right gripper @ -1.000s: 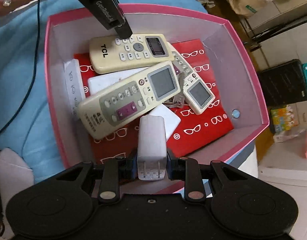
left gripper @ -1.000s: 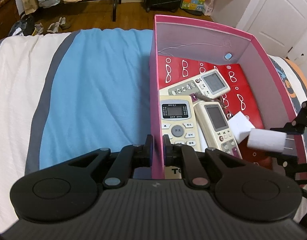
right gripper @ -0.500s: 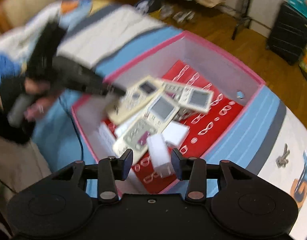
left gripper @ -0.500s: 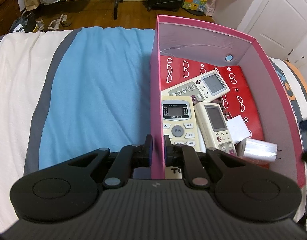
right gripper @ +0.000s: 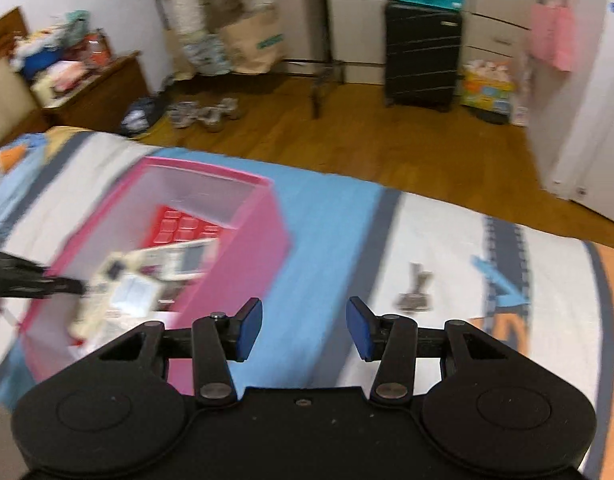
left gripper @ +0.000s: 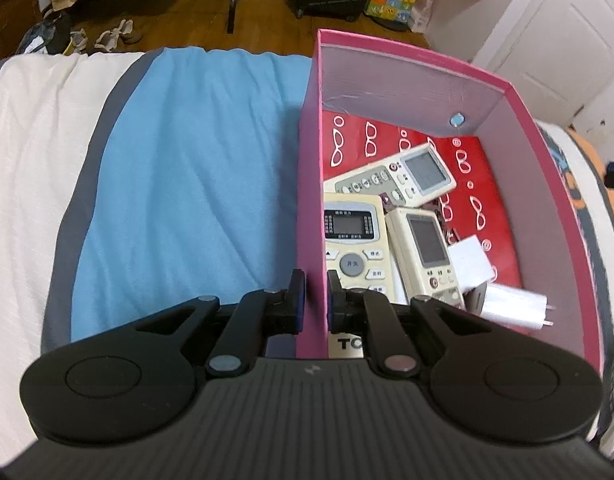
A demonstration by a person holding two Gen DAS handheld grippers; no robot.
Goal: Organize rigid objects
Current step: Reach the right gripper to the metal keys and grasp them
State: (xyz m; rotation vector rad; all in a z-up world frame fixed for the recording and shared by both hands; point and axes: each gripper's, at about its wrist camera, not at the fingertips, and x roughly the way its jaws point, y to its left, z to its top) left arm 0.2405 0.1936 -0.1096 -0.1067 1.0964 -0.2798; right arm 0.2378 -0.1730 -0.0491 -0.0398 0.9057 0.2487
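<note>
A pink box stands on the bed. My left gripper is shut on its near left wall. Inside lie three cream remotes and a white charger plug on a red glasses-print lining. My right gripper is open and empty, above the blue stripe of the bedspread to the right of the box, which is blurred. A bunch of keys lies on the white part of the bedspread, ahead and right of the right gripper.
The bedspread has white, grey, blue and orange stripes. Beyond the bed's far edge are wooden floor, a black suitcase, paper bags, shoes and a wooden cabinet. A white door is at right.
The right gripper let go of the white charger plug into the box, opened, then pulled up and swung right away from the box. The left gripper stays clamped on the box wall.
</note>
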